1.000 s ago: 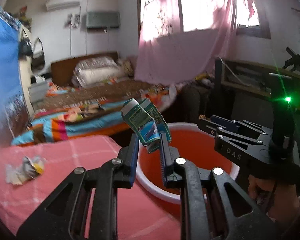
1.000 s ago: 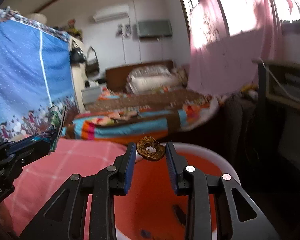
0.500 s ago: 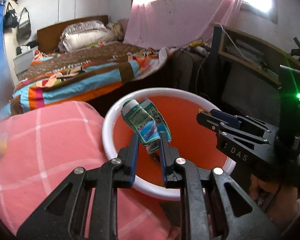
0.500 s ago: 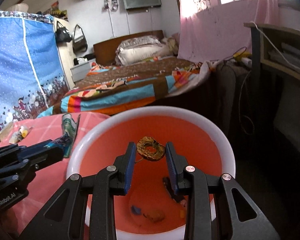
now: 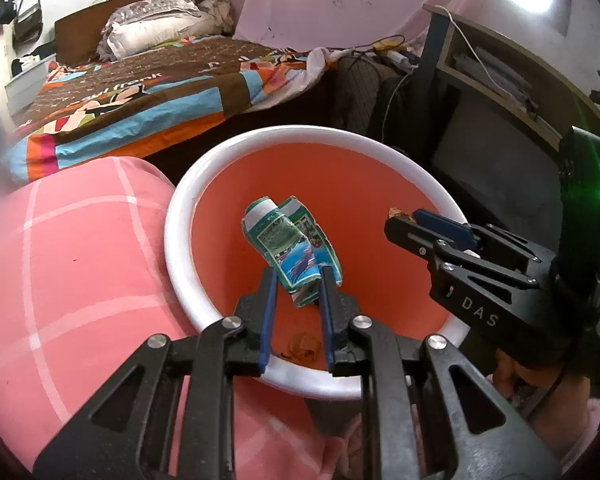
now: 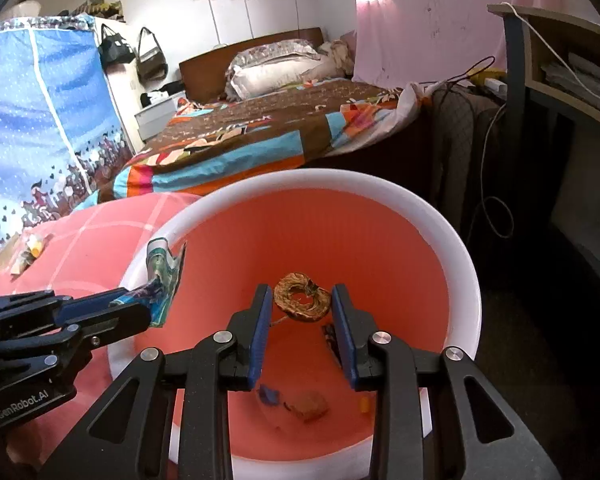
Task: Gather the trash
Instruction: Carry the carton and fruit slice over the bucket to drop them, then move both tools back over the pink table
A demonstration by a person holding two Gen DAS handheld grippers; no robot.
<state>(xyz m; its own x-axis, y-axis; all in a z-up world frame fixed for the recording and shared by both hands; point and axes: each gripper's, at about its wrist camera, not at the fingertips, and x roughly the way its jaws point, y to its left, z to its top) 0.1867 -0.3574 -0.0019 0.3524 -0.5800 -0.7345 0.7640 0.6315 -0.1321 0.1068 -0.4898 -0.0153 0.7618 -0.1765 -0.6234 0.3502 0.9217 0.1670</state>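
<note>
An orange trash bin with a white rim (image 5: pixel 228 160) (image 6: pixel 460 256) stands beside a pink-checked table (image 5: pixel 80 248). My left gripper (image 5: pixel 297 280) is shut on a crumpled green and blue wrapper (image 5: pixel 288 240) and holds it over the bin's mouth; the wrapper also shows in the right wrist view (image 6: pixel 164 276). My right gripper (image 6: pixel 302 298) is shut on a brown ring-shaped scrap (image 6: pixel 302 298), also over the bin. Small bits of trash (image 6: pixel 308 404) lie on the bin's bottom.
More crumpled trash (image 6: pixel 30 252) lies on the table's far left. A bed with a colourful quilt (image 5: pixel 148 84) stands behind the bin. A dark desk with cables (image 6: pixel 540 92) is at the right. A blue fabric wardrobe (image 6: pixel 40 128) is at the left.
Both grippers have moved forward and tilted down over the bin, each still holding its piece. The bin's inside and bottom have come into view.
</note>
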